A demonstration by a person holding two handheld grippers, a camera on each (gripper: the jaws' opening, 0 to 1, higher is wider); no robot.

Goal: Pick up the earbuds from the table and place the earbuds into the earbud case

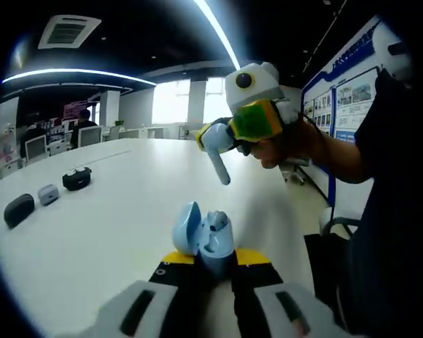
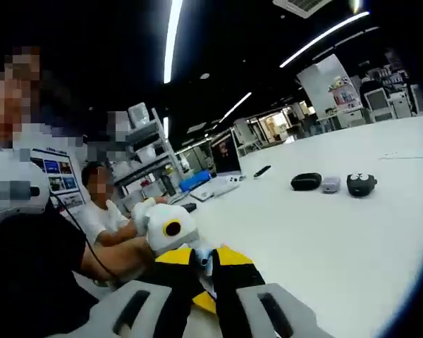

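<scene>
My left gripper (image 1: 206, 258) is shut on a light blue earbud case (image 1: 215, 243) and holds it just above the white table (image 1: 113, 232). The case's lid (image 1: 187, 229) stands open to the left. Above and beyond it, my right gripper (image 1: 225, 137) comes in from the right, shut on a white earbud (image 1: 220, 158) whose stem points down towards the case. In the right gripper view the yellow-tipped jaws of my right gripper (image 2: 206, 262) are pressed together on a small pale piece of the earbud (image 2: 206, 259).
Three other cases lie on the table: a black one (image 2: 307, 182), a grey one (image 2: 330, 184) and a black one with eyes (image 2: 361, 183). They also lie at the far left, from the black case (image 1: 18, 210) onwards. A seated person (image 2: 102, 208) is beyond the table's edge.
</scene>
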